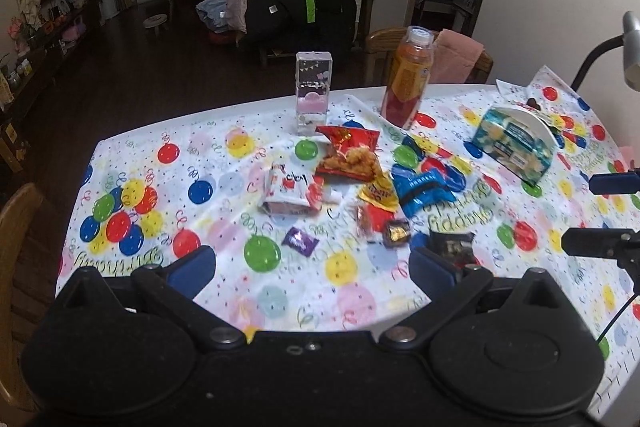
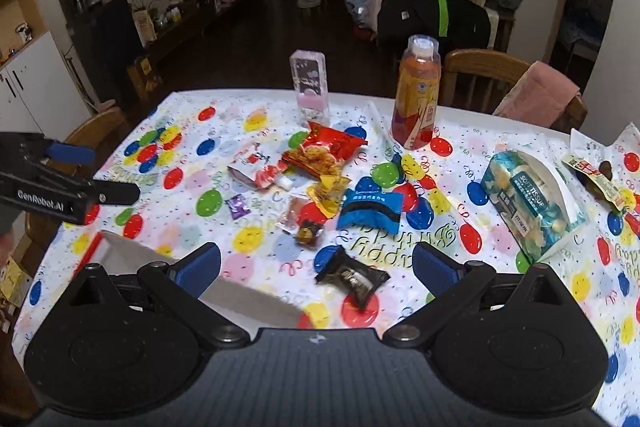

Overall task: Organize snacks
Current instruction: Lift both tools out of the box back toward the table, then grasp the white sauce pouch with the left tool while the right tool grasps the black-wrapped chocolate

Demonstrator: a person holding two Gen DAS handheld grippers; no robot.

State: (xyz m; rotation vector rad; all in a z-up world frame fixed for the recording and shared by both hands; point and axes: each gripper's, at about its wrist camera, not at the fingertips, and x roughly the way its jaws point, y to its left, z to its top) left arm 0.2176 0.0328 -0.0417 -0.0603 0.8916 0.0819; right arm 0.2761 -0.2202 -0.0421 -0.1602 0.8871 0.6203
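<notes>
**Nothing gathered yet, both tongs spread wide**

Several snacks lie loose at the middle of the table (image 2: 192, 107), none yet in the box (image 2: 256, 301) whose white wall shows at lower left of the right wrist view. The red bag (image 2: 322, 151), white pouch (image 2: 256, 167), yellow packet (image 2: 330, 193), blue packet (image 2: 370, 213), purple sweet (image 2: 238, 206) and black packet (image 2: 352, 279) sit close together, some touching or overlapping, which reads as a pile tipped out for sorting.

The left gripper (image 1: 312, 269) and right gripper (image 2: 316, 269) both stand with jaws apart and hold nothing. Each hangs low over the near edge, facing the pile; my guess is that they are held ready to pick. The black packet lies nearest the right gripper, just between its fingers in the frame, so it looks the likely first pick.

A bottle (image 2: 416, 95) and clear case (image 2: 310, 87) stand upright behind the snacks, and a tissue pack (image 2: 532, 203) lies at right.

Most of the box is hidden behind the right gripper's body, so its depth and contents cannot be told. The small brown sweets under the yellow packet are too crumpled to name. At the right edge another wrapper is cut off.
</notes>
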